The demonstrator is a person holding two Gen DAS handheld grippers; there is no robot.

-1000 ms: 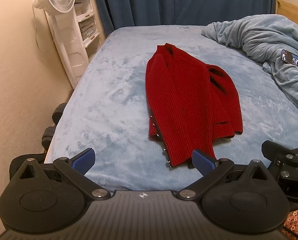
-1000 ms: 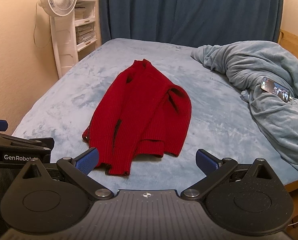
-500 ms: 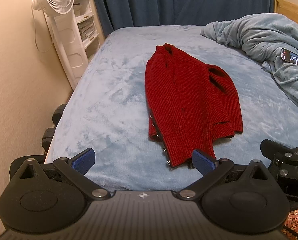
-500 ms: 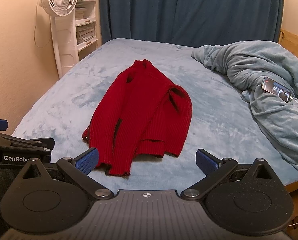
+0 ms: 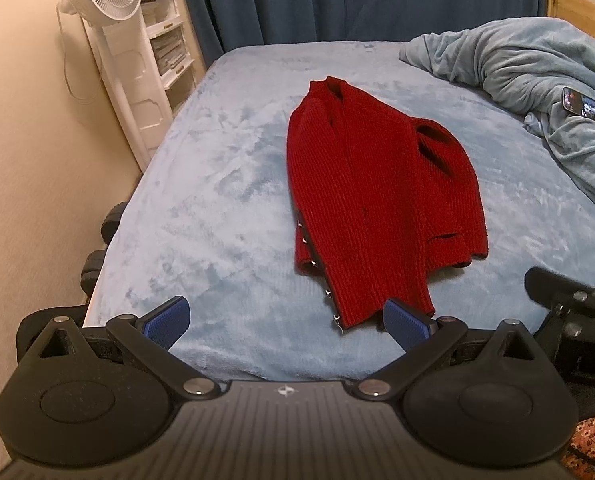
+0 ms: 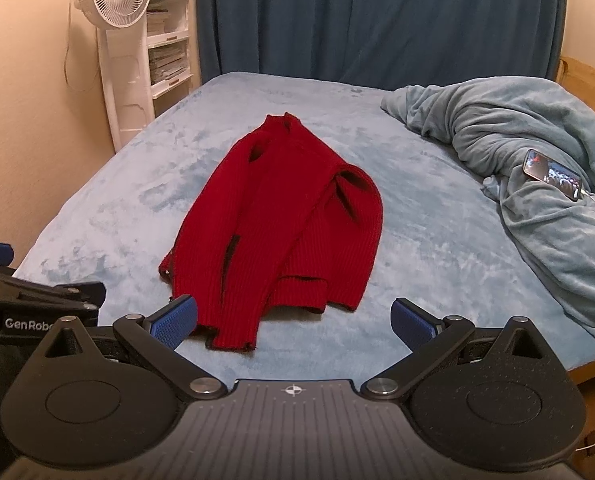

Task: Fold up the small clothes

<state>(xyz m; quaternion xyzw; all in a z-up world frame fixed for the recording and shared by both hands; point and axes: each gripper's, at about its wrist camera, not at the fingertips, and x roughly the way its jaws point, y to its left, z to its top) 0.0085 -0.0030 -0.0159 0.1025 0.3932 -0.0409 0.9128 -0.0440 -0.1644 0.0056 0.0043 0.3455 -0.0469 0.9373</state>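
Lying lengthwise on the bed [image 5: 217, 208], the red cardigan [image 5: 377, 200] has its collar at the far end and its hem at the near end, with both sides already turned in over the middle. Almost nothing has changed over the last second: the garment keeps the same shape and both tools hold nearly the same station at the near edge of the bed, so by my reading no new fold has begun and the lengthwise halving remains to be done. The left tool [image 5: 285, 322] hangs with its fingers spread wide and empty; its right pad sits just in front of the hem's near corner, not clearly touching it. The right tool [image 6: 293, 320] is likewise spread and empty, its left pad just beside the near sleeve end. Off to the right, a phone [image 6: 553, 174] rests on the rumpled blanket [image 6: 517, 120], well apart from the cardigan.
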